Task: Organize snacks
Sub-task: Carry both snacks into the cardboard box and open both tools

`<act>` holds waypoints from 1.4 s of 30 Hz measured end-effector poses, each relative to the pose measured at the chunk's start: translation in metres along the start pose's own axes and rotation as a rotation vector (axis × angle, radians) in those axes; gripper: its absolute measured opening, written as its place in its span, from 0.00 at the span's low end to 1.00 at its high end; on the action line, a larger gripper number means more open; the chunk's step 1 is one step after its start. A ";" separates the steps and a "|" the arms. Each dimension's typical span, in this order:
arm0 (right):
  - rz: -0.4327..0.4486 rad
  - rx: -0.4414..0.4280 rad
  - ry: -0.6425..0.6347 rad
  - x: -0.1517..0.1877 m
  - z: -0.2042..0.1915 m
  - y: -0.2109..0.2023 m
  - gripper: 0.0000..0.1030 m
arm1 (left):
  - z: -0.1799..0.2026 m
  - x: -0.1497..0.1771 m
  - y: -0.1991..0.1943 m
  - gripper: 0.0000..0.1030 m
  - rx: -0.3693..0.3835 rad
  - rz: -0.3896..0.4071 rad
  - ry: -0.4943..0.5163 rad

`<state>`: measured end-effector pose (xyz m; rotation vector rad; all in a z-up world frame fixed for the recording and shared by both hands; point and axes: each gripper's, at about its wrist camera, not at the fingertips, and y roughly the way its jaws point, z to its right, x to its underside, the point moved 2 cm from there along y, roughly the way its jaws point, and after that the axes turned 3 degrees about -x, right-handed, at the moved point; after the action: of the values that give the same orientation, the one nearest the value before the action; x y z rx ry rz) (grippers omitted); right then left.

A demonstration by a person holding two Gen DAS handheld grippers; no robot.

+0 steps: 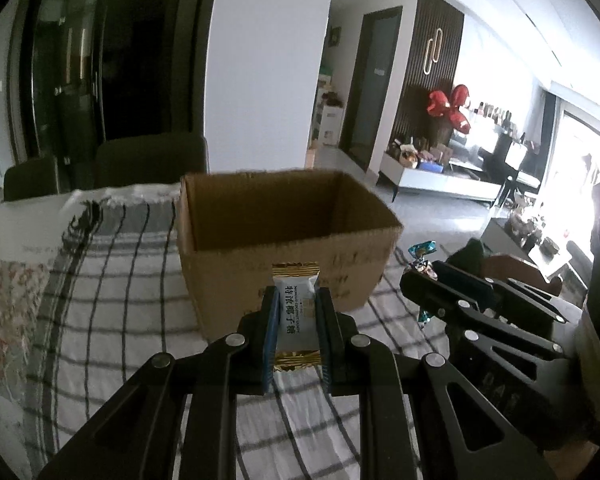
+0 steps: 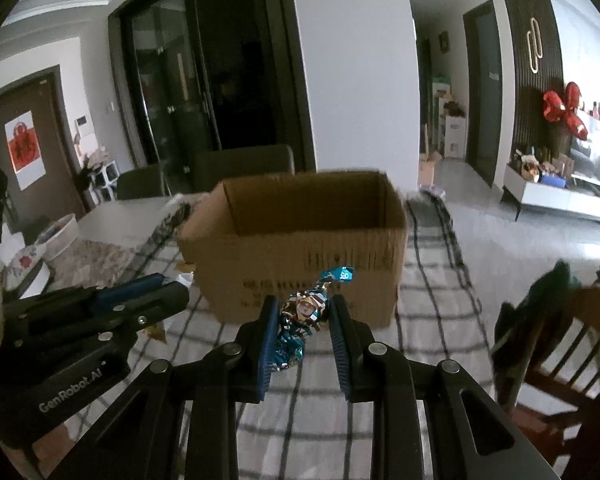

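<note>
Snacks sit pinched in both jaws above the checked-cloth worktop (image 1: 112,280): the left gripper (image 1: 298,312) clamps a white-and-gold candy packet (image 1: 296,316), the right gripper (image 2: 302,320) a blue foil-wrapped sweet (image 2: 300,320), each facing the open cardboard box (image 1: 284,220).

The cardboard box (image 1: 284,248) stands open-topped; its near wall blocks level passage, air above it is free
</note>
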<state>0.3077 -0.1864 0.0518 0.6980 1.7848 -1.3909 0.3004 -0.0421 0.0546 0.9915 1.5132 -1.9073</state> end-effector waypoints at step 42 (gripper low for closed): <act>0.005 0.037 -0.090 -0.078 0.009 0.074 0.42 | -0.039 -0.074 0.048 0.68 -0.155 0.058 0.024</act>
<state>0.4121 -0.1741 0.0738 0.6488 1.6895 -1.4329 0.3908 -0.0199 0.0805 0.9803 1.6011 -1.7160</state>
